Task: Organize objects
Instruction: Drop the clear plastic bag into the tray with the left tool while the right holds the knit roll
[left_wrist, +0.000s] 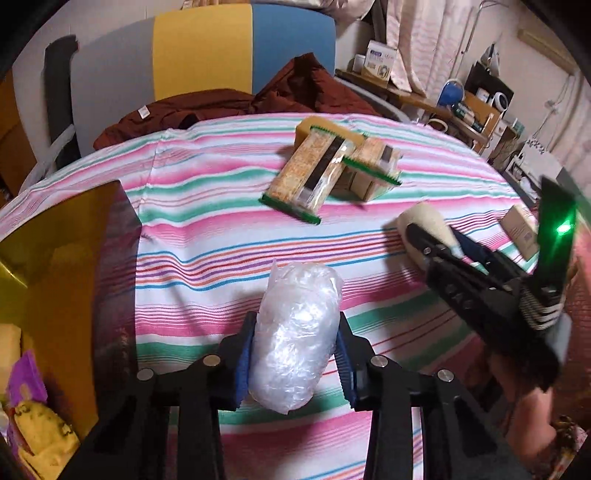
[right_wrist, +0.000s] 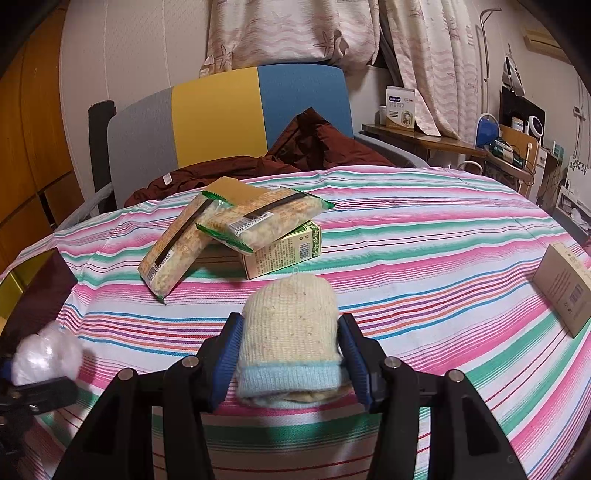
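Note:
My left gripper is shut on a crumpled clear plastic bundle, its blue pads pressing both sides just above the striped cloth. The same bundle shows at the lower left of the right wrist view. My right gripper is shut on a rolled cream knitted sock with a light-blue cuff. In the left wrist view that sock sticks out ahead of the right gripper at the right side. Two snack packets lean on a green carton further back.
A yellow bin with a purple and yellow packet inside stands at the left edge. A brown cardboard box lies at the right. A dark red jacket drapes over a chair behind the table. A hand holds the right gripper.

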